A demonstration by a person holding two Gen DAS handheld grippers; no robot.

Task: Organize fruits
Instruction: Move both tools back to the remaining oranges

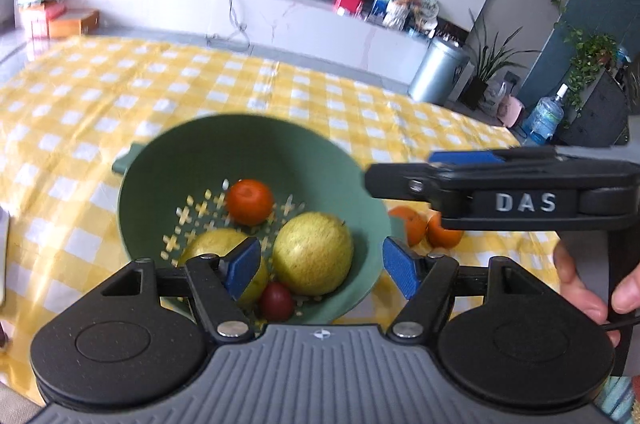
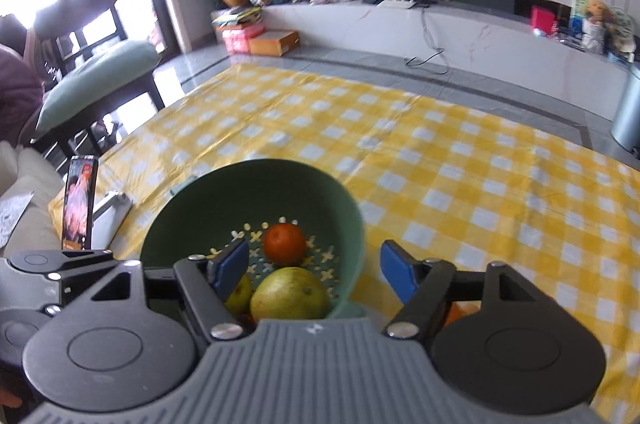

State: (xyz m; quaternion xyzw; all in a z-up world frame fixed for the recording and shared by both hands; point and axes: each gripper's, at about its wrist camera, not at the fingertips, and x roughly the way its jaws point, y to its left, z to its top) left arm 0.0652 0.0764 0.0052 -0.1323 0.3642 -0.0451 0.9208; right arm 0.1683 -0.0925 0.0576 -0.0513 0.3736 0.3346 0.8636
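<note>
Yellow checked cloth is spread over the table. Left gripper and right gripper are held wide open, empty, above the bowl. Pears are seen inside; oranges lie just outside. Risk: rim could be knocked, bowl tipped.

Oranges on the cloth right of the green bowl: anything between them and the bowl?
Only the bowl's own right wall. The two oranges lie just outside it on the checked cloth. The right gripper hangs open above them; the left gripper is open over the bowl.
</note>
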